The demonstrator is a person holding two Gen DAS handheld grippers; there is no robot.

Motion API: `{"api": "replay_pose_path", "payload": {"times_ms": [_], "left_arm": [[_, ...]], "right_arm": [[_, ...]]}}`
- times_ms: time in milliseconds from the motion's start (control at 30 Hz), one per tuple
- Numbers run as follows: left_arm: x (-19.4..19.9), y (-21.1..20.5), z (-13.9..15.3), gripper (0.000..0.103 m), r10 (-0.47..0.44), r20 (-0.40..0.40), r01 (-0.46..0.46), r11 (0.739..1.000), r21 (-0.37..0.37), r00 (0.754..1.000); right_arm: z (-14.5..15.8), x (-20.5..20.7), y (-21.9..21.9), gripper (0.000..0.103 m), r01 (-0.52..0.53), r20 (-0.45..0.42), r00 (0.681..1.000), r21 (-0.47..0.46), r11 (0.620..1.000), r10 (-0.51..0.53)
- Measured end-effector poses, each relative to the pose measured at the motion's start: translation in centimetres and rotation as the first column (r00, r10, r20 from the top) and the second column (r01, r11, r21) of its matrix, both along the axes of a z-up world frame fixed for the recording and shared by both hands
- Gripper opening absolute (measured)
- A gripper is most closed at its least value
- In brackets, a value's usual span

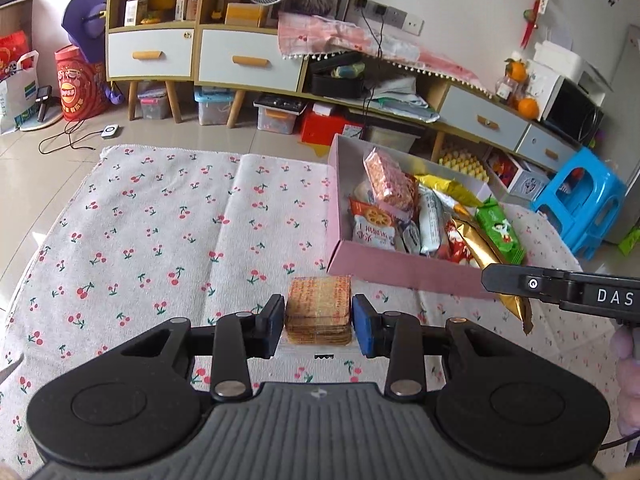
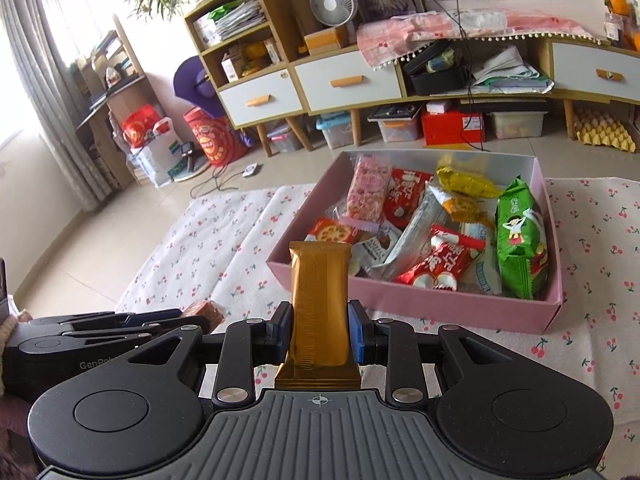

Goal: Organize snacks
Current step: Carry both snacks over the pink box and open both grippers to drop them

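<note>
The left gripper (image 1: 319,320) has its jaws closed on a stack of brown crackers in clear wrap (image 1: 319,307), the pads pressing its two sides, and it holds the stack above the cherry-print cloth (image 1: 160,220) that covers the bench, just near of the pink box (image 1: 400,272). The right gripper (image 2: 319,334) has its jaws closed narrowly on a gold snack bar (image 2: 319,304), which stands upright between the pads with its crimped lower end spread against the gripper body. In the left wrist view the right gripper comes in from the right edge with the gold wrapper hanging beside the box's near wall. In the right wrist view the left gripper lies at the left edge, the cracker stack showing at its tip. The pink box sits on the cloth to the right and far side of both grippers, open at the top and filled with packets: a green packet (image 2: 520,240) along its right wall, red packets (image 2: 440,264) in the middle, a yellow packet (image 2: 464,180) at the far side and a pink puffed-rice bar (image 2: 366,192) at the far left. Beyond the bench stand a wooden cabinet with white drawers (image 2: 344,80) and a small fan (image 2: 333,4).
</note>
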State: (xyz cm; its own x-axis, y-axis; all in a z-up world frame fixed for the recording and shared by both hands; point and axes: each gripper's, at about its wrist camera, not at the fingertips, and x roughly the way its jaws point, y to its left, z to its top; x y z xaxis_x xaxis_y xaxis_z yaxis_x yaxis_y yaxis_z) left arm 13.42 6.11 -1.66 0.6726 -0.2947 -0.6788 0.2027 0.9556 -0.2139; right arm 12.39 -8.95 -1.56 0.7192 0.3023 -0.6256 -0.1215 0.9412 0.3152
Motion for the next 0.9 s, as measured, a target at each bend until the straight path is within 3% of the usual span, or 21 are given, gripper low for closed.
{"api": "replay_pose_path", "payload": {"times_ms": [200,667,900], "left_arm": [[1.6,-1.7,0.4,0.034,0.028,0.025,-0.026,0.998,-0.058,0.999],[5.2,-7.0,-0.1,0.034,-0.023,0.112,0.020,1.000,0.024,0.993],[5.6,-7.4,-1.9,0.034,-0.024,0.093,0.023,1.000,0.022,0.995]], "right_arm": [[0.4,1.7,-2.8,0.028,0.100,0.009,0.995,0.072,0.992,-0.100],[-1.1,5.7,-7.7,0.028,0.258,-0.010,0.966,0.110,0.960,-0.259],[-2.2,6.6,-8.5,0.028,0.269,0.004,0.963,0.097,0.958,-0.271]]}}
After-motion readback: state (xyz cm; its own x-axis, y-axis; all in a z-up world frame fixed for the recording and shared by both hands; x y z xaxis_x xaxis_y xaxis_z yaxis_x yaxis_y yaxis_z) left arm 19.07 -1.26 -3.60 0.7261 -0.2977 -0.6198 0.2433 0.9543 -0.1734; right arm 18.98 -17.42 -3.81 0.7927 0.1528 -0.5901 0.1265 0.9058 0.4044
